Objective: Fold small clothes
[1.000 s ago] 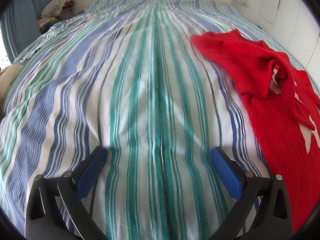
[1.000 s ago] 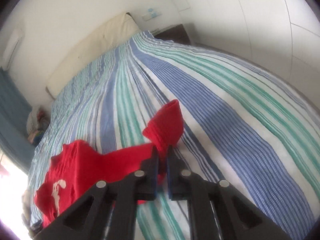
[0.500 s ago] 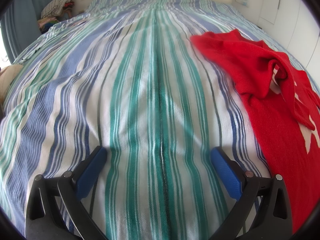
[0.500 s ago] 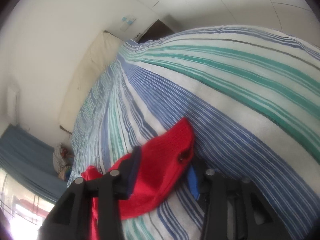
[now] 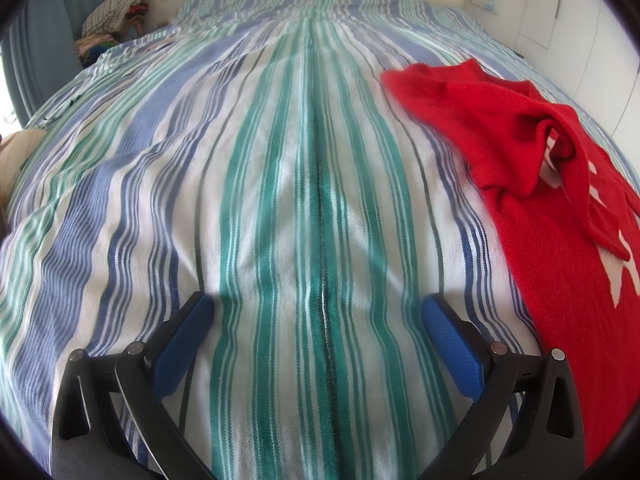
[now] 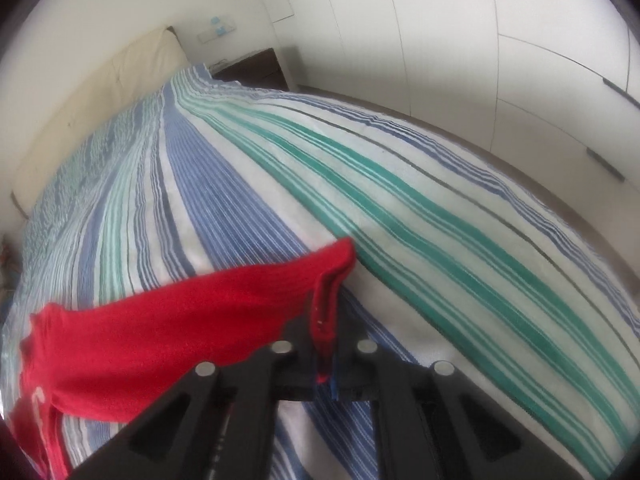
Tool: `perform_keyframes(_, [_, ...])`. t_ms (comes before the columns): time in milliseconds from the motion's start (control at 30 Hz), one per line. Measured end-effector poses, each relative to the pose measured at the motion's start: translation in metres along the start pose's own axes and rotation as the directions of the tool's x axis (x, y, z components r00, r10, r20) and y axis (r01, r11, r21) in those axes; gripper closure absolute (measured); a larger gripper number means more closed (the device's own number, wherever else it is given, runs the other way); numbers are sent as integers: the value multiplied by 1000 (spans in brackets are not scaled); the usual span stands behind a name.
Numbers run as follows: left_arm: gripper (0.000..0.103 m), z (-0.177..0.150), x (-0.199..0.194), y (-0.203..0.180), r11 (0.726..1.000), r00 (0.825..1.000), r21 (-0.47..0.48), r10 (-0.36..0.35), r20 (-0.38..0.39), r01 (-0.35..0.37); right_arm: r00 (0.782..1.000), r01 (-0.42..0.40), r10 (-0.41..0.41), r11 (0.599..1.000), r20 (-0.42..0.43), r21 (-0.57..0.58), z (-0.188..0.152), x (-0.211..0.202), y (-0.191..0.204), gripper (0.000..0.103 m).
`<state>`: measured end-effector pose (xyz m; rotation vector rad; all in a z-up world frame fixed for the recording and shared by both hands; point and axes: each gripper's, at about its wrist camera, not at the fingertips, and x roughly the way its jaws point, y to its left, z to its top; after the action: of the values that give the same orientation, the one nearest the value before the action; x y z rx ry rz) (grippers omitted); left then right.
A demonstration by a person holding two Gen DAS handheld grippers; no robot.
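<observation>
A small red knit garment (image 5: 532, 184) with white markings lies rumpled on the striped bedspread (image 5: 280, 160), to the right of my left gripper (image 5: 316, 312). That gripper stands open over the bare bedspread, its blue pads wide apart and empty. In the right wrist view my right gripper (image 6: 326, 344) is shut on a sleeve end of the red garment (image 6: 180, 320). The sleeve stretches from the jaws away to the left, lifted a little off the bedspread (image 6: 360, 184).
A cream headboard (image 6: 100, 92) runs along the far end of the bed. White wardrobe doors (image 6: 520, 60) stand past the bed's right edge, with a dark nightstand (image 6: 256, 68) beside them. A pile of clothes (image 5: 116, 16) sits at the far left by a blue curtain.
My right gripper opened around the red sleeve end, then shut on it again, and swung to the right and down. The left gripper stayed still.
</observation>
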<state>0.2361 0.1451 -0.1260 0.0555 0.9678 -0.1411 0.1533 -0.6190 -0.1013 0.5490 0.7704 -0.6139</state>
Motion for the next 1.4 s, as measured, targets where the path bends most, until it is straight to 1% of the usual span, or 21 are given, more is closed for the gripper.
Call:
perform_keyframes(133, [0,0,0,0,1000,1000,0,0,0,0,998,51,-50,998,25,-35,-3,-6,1,97])
perform_keyframes(200, [0,0,0,0,1000,1000,0,0,0,0,996,78,-76,996,37,-37,-6,-14,-3,86])
perform_keyframes(267, [0,0,0,0,1000,1000,0,0,0,0,991,122,-120,992,56,-26,-7,-22,-9,66])
perform_keyframes(300, [0,0,0,0,1000,1000,0,0,0,0,987,145,-144,989,68,-10,-7,-27,-13,60])
perform_keyframes(333, [0,0,0,0,1000,1000,0,0,0,0,981,174,-174,985,86,12,-8,-35,-18,49])
perform_keyframes(367, [0,0,0,0,1000,1000,0,0,0,0,971,207,-210,978,113,38,-8,-45,-24,43])
perform_keyframes(400, [0,0,0,0,1000,1000,0,0,0,0,961,226,-233,972,146,65,-8,-57,-28,42])
perform_keyframes(467, [0,-1,0,0,1000,1000,0,0,4,0,948,215,-233,971,214,105,-8,-83,-34,42])
perform_keyframes(567, [0,1,0,-1,1000,1000,4,7,4,-7,943,131,-155,986,295,101,-10,-124,-25,39])
perform_keyframes(700, [0,1,-1,-1,1000,1000,6,11,4,-11,936,-46,64,997,345,-59,-28,-167,17,31])
perform_keyframes(767, [0,2,-1,-1,1000,1000,6,12,5,-12,916,-100,150,984,371,-149,-52,-186,39,23])
perform_keyframes(833, [0,2,-2,-1,1000,1000,5,13,7,-13,894,-131,214,965,394,-227,-79,-196,57,20])
perform_keyframes(867, [0,2,-2,-2,1000,1000,3,16,6,-16,886,-137,235,956,400,-258,-92,-198,65,20])
perform_keyframes(900, [0,2,-3,-2,1000,1000,1,16,5,-16,887,-138,246,949,390,-283,-101,-195,73,20])
perform_keyframes(967, [0,2,-3,-1,1000,1000,-12,6,-7,-6,900,-177,284,931,330,-319,-109,-188,85,20])
perform_keyframes(1033, [0,4,-6,0,1000,999,-23,4,-47,-5,892,-217,332,910,308,-353,-112,-187,94,20])
perform_keyframes(1133, [2,6,-32,-3,996,998,-87,26,-56,-31,891,-204,335,899,307,-389,-117,-184,97,20])
perform_keyframes(1167, [2,6,-48,-9,993,1000,-120,-2,-30,-2,891,-207,337,898,303,-388,-122,-184,93,20])
perform_keyframes(1233, [1,9,-75,-33,983,990,-119,-137,17,138,894,-214,338,899,294,-382,-123,-181,92,20])
perform_keyframes(1300, [1,11,-91,-70,953,957,-85,-290,20,291,898,-221,339,899,281,-378,-124,-179,91,20])
perform_keyframes(1400, [1,13,-92,-128,910,911,-56,-412,5,412,900,-249,356,893,252,-374,-123,-176,94,20])
